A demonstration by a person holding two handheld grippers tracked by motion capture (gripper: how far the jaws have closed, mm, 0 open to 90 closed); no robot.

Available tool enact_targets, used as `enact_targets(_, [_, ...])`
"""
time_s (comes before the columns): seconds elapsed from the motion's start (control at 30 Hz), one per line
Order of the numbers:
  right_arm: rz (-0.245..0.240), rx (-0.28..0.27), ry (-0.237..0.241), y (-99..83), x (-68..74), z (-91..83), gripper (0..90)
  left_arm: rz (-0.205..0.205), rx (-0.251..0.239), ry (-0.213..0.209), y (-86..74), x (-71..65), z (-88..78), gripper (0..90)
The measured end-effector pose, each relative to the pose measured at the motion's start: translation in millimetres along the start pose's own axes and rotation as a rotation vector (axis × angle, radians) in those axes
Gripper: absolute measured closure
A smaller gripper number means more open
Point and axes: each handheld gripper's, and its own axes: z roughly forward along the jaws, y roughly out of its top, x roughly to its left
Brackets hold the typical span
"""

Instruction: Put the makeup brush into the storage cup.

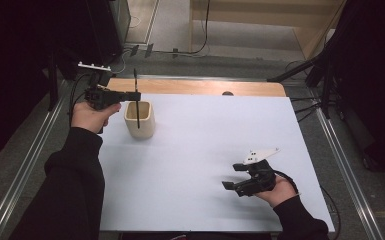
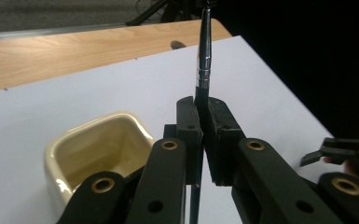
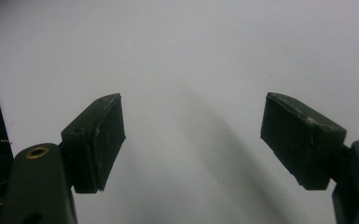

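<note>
1. The left tongs [image 2: 204, 135] are clamped tight on a slim dark pen [image 2: 203, 60], gripping it below its silver band, so the pen stands upright with most of its length above the jaws and its lower end hanging below them.
2. Seen from the high view, the left tongs [image 1: 132, 95] hold the pen [image 1: 136, 107] over the cream cup [image 1: 140, 119], which sits near the far left corner of the desk [image 1: 205, 150]. The pen's lower end dips into or just above the cup's mouth; which of the two is hard to tell.
3. The right tongs [image 3: 193, 135] stand wide with nothing between the pads, hovering over bare white desk near the right edge, well apart from the cup; the high view shows these right tongs [image 1: 230, 182] in the person's hand.
4. Risk: the grip is narrow and on a smooth round barrel, so the pen could pivot or slide down between the pads if the hand jerks.
5. Risk: a sideways move while the tip is low could knock the pen against the cup's rim [image 2: 98, 122] and tip or shove the light cup.
6. Risk: released from this height, the pen could bounce out and roll off the left edge.
</note>
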Motion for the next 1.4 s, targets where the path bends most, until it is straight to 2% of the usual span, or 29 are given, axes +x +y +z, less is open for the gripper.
enact_targets(0.07, [0.000,0.000,0.001,0.0,0.0,0.1,23.1,0.000,-0.013,-0.003,3.0,0.2,-1.4,85.2])
enact_targets(0.33, [0.013,-0.006,0.002,-0.4,-0.6,0.0,23.1,0.023,-0.046,0.028,12.7,-1.2,-1.1,85.2])
enact_targets(0.4, [0.014,-0.007,0.002,-0.3,-0.4,-0.5,23.1,0.039,-0.076,0.018,12.8,-1.4,-1.2,85.2])
enact_targets(0.57, [0.012,-0.007,0.001,-0.4,-0.7,-0.7,23.1,0.059,-0.136,0.075,12.7,-1.1,-2.0,85.2])
enact_targets(0.83, [0.005,-0.010,0.002,0.0,-0.2,-0.1,23.1,0.084,-0.199,0.155,7.1,0.5,2.2,85.1])
enact_targets(0.97, [0.008,-0.009,0.002,0.0,0.3,-0.2,23.1,0.078,-0.203,0.167,3.1,2.8,6.9,85.3])
enact_targets(1.17, [0.007,-0.011,0.003,0.1,1.0,0.5,23.1,0.089,-0.237,0.190,-1.7,5.8,9.7,85.3])
enact_targets(1.4, [0.006,-0.009,0.009,0.9,2.6,2.1,23.1,0.100,-0.228,0.215,-6.3,9.3,14.7,85.2])
